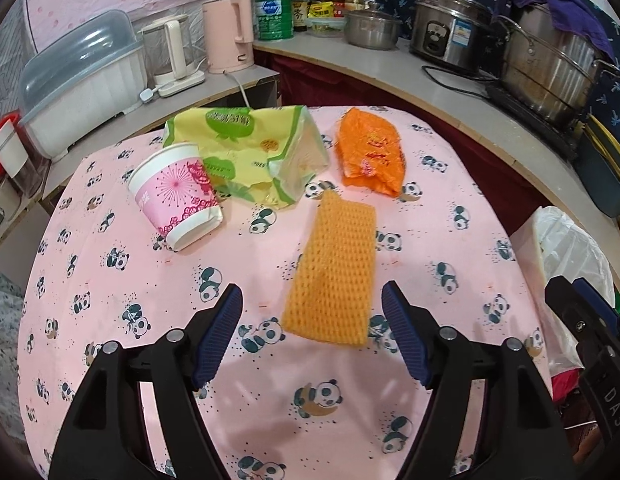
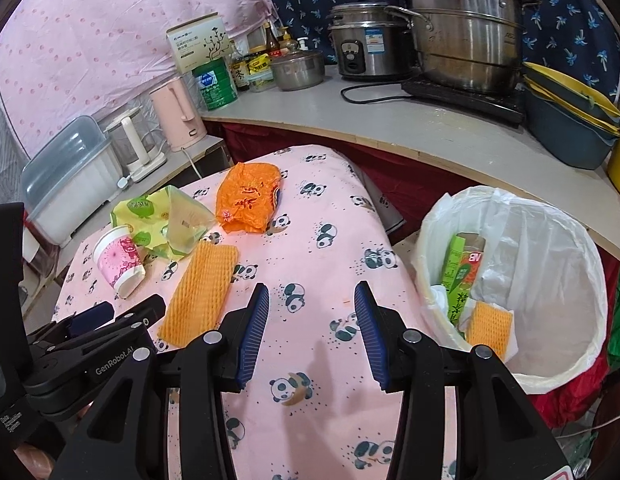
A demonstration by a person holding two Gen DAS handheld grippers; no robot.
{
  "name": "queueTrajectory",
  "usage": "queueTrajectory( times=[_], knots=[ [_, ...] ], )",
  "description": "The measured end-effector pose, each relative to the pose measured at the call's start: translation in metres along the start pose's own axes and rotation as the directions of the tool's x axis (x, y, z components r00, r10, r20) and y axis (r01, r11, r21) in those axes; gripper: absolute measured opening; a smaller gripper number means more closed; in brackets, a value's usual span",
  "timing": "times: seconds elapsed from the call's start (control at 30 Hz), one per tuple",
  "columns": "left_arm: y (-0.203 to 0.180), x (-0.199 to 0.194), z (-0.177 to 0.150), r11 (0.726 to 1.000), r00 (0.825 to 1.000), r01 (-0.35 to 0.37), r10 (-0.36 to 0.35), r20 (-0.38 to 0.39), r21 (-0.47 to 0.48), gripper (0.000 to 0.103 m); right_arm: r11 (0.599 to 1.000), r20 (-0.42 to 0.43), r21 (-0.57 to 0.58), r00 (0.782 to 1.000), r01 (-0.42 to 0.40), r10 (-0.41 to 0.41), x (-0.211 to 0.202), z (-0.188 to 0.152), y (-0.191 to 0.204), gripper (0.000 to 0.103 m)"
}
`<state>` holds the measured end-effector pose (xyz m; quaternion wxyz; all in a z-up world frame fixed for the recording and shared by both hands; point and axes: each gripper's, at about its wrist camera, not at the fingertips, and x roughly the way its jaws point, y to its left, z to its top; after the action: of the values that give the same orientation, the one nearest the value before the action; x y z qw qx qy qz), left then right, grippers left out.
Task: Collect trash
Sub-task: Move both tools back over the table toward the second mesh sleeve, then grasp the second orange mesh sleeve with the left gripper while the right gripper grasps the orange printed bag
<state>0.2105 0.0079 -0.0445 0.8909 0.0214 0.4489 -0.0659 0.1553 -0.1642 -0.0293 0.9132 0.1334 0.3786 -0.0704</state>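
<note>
Left claw [image 1: 312, 312] astride orange foam net [image 1: 332, 268]

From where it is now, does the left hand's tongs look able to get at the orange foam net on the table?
Probably yes. The left tongs stand open and empty with the orange foam net lying flat just ahead between the fingers; nothing lies in the way.

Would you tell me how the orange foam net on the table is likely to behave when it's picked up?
The orange foam net looks like soft open mesh, so it's probably very light and would likely squash between jaws. Lying flat and long, it may droop if gripped at one end.
</note>
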Motion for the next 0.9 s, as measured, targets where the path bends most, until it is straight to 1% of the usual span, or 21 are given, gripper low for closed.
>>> queueTrajectory(
  times=[0.3,0.47,0.53,0.6,0.63,0.67,0.7,0.73,0.77,0.8,0.87,0.9],
  knots=[
    [0.022,0.045,0.003,0.999,0.997,-0.007,0.003,-0.077,-0.04,0.069,0.999,-0.049,-0.027,0.999,-0.026,0.024,0.047,0.012,0.024,0.044],
    [0.027,0.069,0.007,0.998,0.992,0.029,-0.035,-0.117,-0.053,0.069,0.998,-0.074,-0.05,0.996,-0.046,0.042,0.077,0.024,0.039,0.044],
    [0.028,0.077,0.009,0.997,0.989,0.052,-0.059,-0.135,-0.057,0.066,0.997,-0.083,-0.054,0.995,-0.058,0.053,0.09,0.03,0.045,0.044],
    [0.028,0.083,0.011,0.995,0.986,0.076,-0.084,-0.144,-0.062,0.062,0.996,-0.091,-0.06,0.994,-0.066,0.061,0.101,0.035,0.051,0.046],
    [0.027,0.084,0.013,0.995,0.986,0.084,-0.092,-0.141,-0.061,0.059,0.996,-0.094,-0.063,0.994,-0.07,0.064,0.106,0.038,0.054,0.049],
    [0.026,0.084,0.014,0.993,0.985,0.101,-0.108,-0.138,-0.053,0.048,0.995,-0.095,-0.066,0.993,-0.075,0.068,0.111,0.041,0.056,0.05],
    [0.024,0.084,0.015,0.991,0.982,0.125,-0.13,-0.14,-0.042,0.034,0.994,-0.096,-0.072,0.993,-0.078,0.071,0.117,0.045,0.059,0.05],
    [0.022,0.083,0.017,0.989,0.979,0.146,-0.15,-0.14,-0.034,0.027,0.994,-0.097,-0.081,0.993,-0.08,0.072,0.121,0.049,0.063,0.05],
    [0.02,0.082,0.019,0.988,0.978,0.152,-0.154,-0.141,-0.027,0.02,0.993,-0.097,-0.091,0.993,-0.081,0.072,0.127,0.053,0.067,0.051],
    [0.019,0.081,0.02,0.99,0.98,0.143,-0.144,-0.134,-0.016,0.013,0.992,-0.098,-0.097,0.993,-0.082,0.072,0.131,0.056,0.07,0.051],
    [0.02,0.079,0.022,0.992,0.984,0.125,-0.126,-0.124,-0.013,0.012,0.99,-0.101,-0.107,0.992,-0.087,0.076,0.142,0.063,0.077,0.052],
    [0.022,0.079,0.023,0.991,0.984,0.128,-0.131,-0.121,-0.025,0.011,0.99,-0.103,-0.108,0.992,-0.089,0.077,0.146,0.065,0.08,0.052]
  ],
)
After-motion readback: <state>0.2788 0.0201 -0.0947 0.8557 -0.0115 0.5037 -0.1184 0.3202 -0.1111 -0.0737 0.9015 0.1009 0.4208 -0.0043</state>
